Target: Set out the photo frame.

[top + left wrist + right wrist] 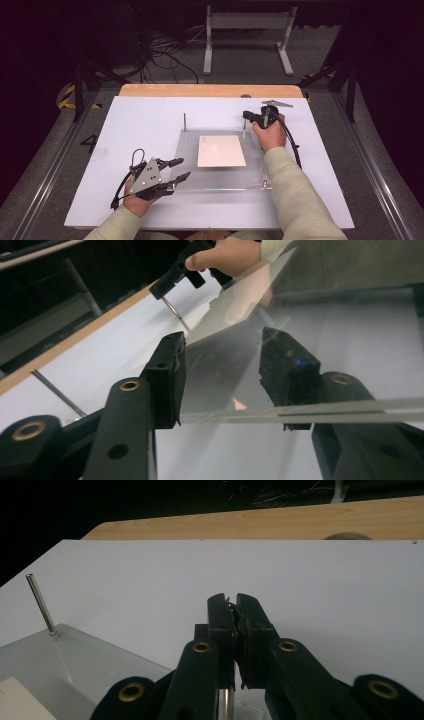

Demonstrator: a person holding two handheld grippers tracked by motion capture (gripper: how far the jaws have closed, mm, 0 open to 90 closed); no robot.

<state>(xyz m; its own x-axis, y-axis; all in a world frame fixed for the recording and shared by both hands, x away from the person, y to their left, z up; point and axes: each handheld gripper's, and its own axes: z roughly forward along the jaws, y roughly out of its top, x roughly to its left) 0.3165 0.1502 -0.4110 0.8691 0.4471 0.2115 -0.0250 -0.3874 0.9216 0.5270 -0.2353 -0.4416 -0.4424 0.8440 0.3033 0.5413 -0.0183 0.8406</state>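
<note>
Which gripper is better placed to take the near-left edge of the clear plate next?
Left. The left gripper has open jaws straddling the clear plate edge; the right gripper is shut on the far-right pin.

A grey carpeted floor (240, 65) is seen beyond the table (150, 120), whose white top is edged by a wooden strip (210, 90) at the far side. A white metal frame (247, 35) stands behind it. Black cables (165, 55) lie tangled on the floor. The surroundings are dark; yellow-black tape (67, 97) is noted at left.
</note>
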